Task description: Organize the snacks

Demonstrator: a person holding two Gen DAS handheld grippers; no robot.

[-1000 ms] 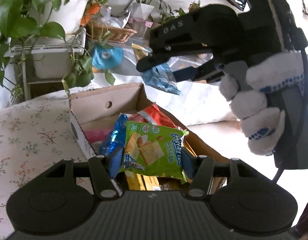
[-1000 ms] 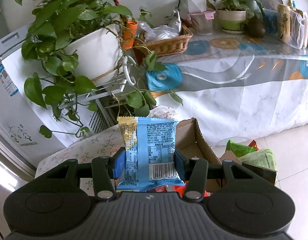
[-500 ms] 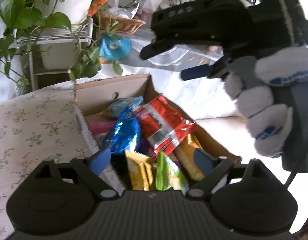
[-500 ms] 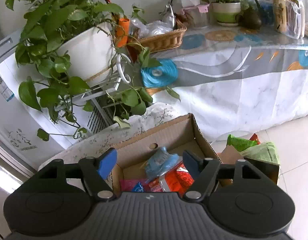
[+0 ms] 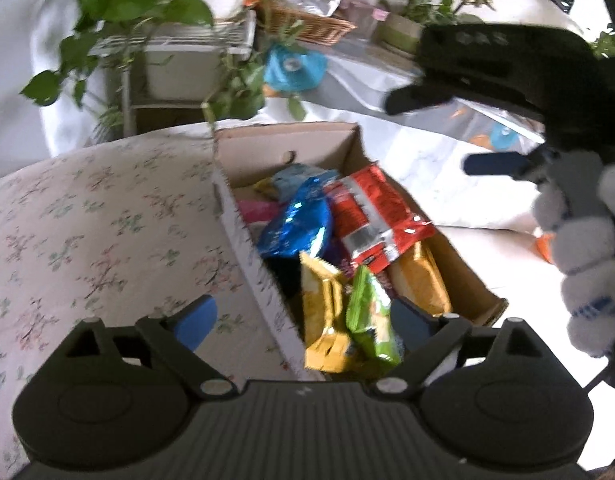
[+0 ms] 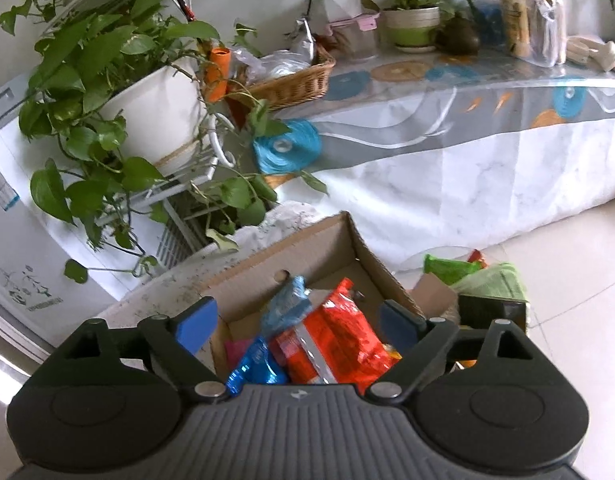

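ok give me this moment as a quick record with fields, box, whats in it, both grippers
box: open cardboard box beside a flowered cloth
contents: red packet on top, shiny blue packet, light blue packet, yellow packet, green packet, orange packet
left hand-held gripper: jaws opening, nothing pressed between them, over the near end of the box
right hand-held gripper: jaws opening, empty, above the box
hand: gloved hand holds the right one
nearby: potted plant, wicker basket

Potted plant [image 6: 147, 120], wicker basket [image 6: 295, 84], patterned tablecloth [image 6: 467, 152], tiled floor [image 6: 579, 280].
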